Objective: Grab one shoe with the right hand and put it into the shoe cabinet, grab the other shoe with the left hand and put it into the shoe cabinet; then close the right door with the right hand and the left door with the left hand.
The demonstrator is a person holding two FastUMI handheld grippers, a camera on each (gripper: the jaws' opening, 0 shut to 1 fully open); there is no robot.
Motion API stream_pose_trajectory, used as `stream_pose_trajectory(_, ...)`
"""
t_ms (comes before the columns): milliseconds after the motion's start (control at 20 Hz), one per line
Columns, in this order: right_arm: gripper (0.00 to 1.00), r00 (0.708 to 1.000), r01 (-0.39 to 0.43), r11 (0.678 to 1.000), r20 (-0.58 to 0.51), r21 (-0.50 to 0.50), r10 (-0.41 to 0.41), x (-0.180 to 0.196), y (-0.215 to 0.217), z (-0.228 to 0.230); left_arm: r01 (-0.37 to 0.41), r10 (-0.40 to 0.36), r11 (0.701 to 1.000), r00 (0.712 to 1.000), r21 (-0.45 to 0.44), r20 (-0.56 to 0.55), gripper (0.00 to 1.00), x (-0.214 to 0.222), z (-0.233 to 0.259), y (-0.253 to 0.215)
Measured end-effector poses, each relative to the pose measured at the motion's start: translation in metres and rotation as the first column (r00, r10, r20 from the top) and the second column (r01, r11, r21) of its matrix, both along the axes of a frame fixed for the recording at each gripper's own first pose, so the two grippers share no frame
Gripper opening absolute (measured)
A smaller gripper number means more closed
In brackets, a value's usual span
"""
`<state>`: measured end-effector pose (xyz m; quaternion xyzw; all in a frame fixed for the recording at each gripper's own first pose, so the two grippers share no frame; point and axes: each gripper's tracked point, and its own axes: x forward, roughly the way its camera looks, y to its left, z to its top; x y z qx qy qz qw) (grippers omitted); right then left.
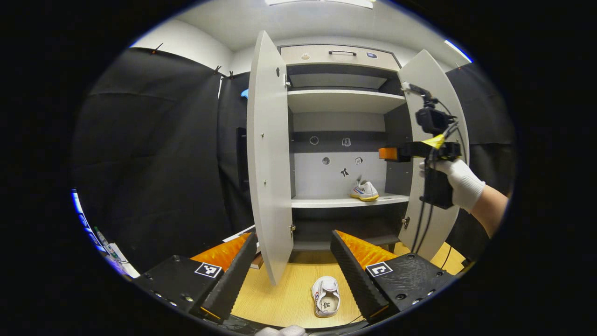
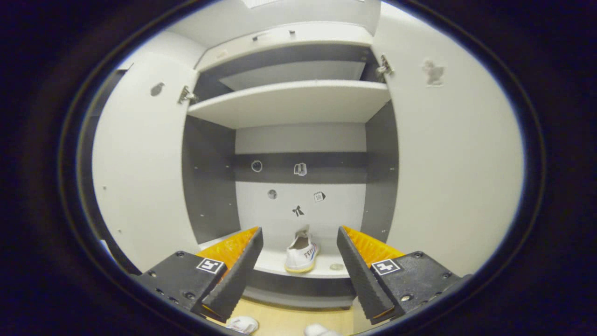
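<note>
The shoe cabinet [image 1: 343, 100] stands with both doors swung open. One white shoe [image 1: 364, 190] rests on the middle shelf [image 1: 326, 202], toward its right side. In the right gripper view this shoe [image 2: 301, 254] sits straight ahead, beyond my open, empty right gripper [image 2: 298, 266]. The other white shoe [image 1: 326, 295] lies on the wooden floor [image 1: 280, 294] in front of the cabinet. It is below and between the fingers of my left gripper [image 1: 296, 266], which is open and apart from it. A gloved hand [image 1: 459, 179] holds the right gripper [image 1: 388, 153] up by the right door [image 1: 431, 84].
The left door [image 1: 270, 163] juts out toward me, its edge close to my left gripper's left finger [image 1: 233, 275]. An upper shelf [image 2: 289, 100] and a top drawer with a handle [image 1: 342, 52] sit above. Black cloth walls [image 1: 154, 154] flank the cabinet.
</note>
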<state>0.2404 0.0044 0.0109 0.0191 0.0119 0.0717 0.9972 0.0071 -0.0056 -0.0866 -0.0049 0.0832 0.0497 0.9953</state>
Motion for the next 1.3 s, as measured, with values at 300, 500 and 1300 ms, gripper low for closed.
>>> stream_pose_trajectory(300, 1.0, 0.999, 0.049, 0.996, 0.003, -0.069, -0.049, -0.105, -0.024, -0.046, 0.082, -0.082, 0.997, 0.997, 0.009, 0.011, 0.96, 0.004, 0.0, -0.016)
stream_pose_trajectory(500, 1.0, 0.995, 0.059, 0.997, -0.081, -0.048, -0.063, -0.16, -0.029, -0.092, 0.138, -0.138, 0.99, 0.99, 0.027, 0.021, 0.96, 0.001, -0.004, -0.03)
stream_pose_trajectory(1300, 1.0, 0.968, 0.158, 0.982, -0.183, -0.099, -0.175, -0.216, -0.055, -0.107, 0.237, -0.214, 0.971, 0.905, 0.019, -0.367, 0.97, -0.017, -0.25, -0.049)
